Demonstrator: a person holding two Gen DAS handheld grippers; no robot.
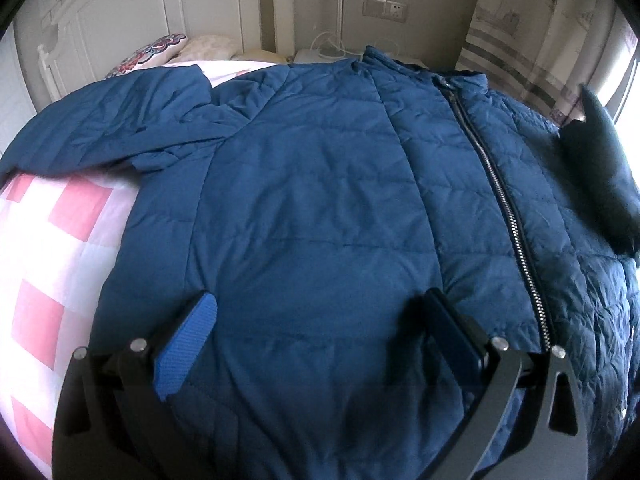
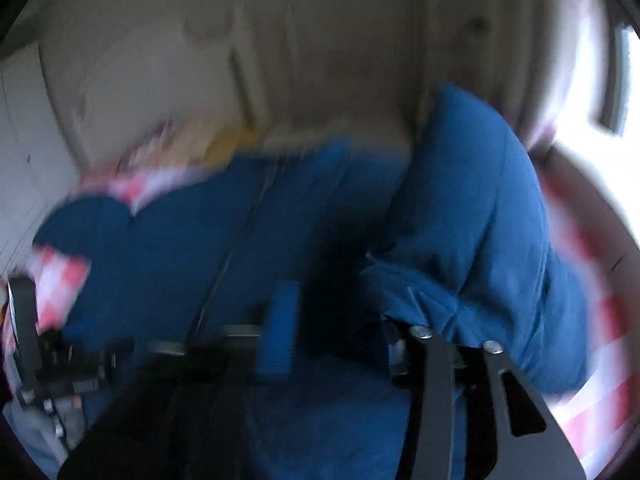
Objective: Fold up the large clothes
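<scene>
Right now your blue quilted jacket (image 1: pixel 312 184) lies zipped and face up on the pink checked bed (image 1: pixel 48 248). Your left claw (image 1: pixel 320 320) gapes wide just over its hem, gripping nothing. Your right claw (image 2: pixel 340 320), badly blurred, stands wide beside a raised sleeve (image 2: pixel 472 208).

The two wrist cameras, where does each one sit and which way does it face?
Left wrist: on the left gripper, looking down over the blue padded jacket on the checked bedspread; its open fingers show.
Right wrist: on the right gripper, blurred, facing a raised jacket sleeve; its fingers show.
Both share the jacket's zip.
</scene>
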